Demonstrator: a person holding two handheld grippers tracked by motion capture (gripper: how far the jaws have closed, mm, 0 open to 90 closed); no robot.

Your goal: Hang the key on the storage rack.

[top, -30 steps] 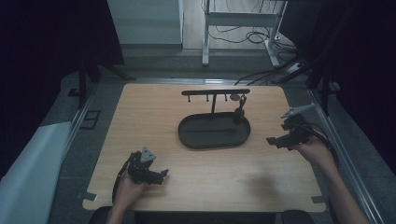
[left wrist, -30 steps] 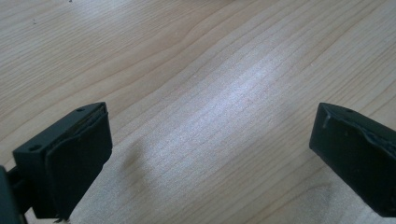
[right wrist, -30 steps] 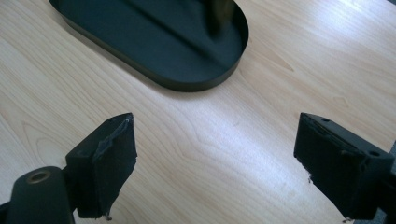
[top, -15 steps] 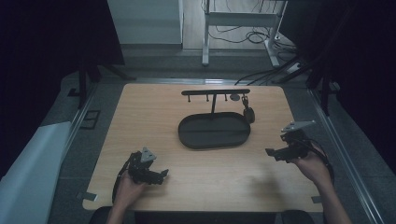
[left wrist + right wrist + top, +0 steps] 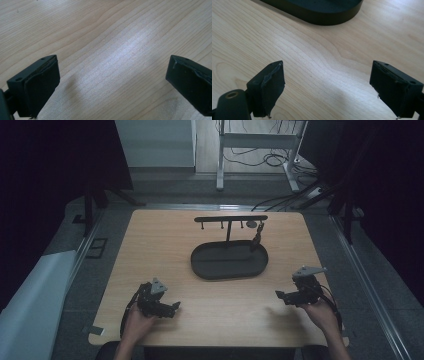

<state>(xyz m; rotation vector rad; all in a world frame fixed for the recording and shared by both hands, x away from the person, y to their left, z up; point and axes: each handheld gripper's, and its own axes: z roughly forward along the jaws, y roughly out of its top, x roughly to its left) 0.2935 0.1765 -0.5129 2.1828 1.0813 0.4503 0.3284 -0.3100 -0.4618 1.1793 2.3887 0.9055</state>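
Both grippers sit low over the wooden table [image 5: 150,250], near its front edge: the left gripper [image 5: 172,307] is well to the front-left of the dark oval tray [image 5: 229,271], jaws wide and empty; the right gripper [image 5: 280,296] is front-right of that tray, jaws also wide, holding nothing

**A dim lab or recording room**

I see a light wooden table [image 5: 150,250] standing alone on a grey floor, with dark curtains [image 5: 50,160] at both sides. Behind it stands a white metal frame [image 5: 260,140] with loose cables [image 5: 280,160] running across the floor. It looks like a test setup to me, not a home.
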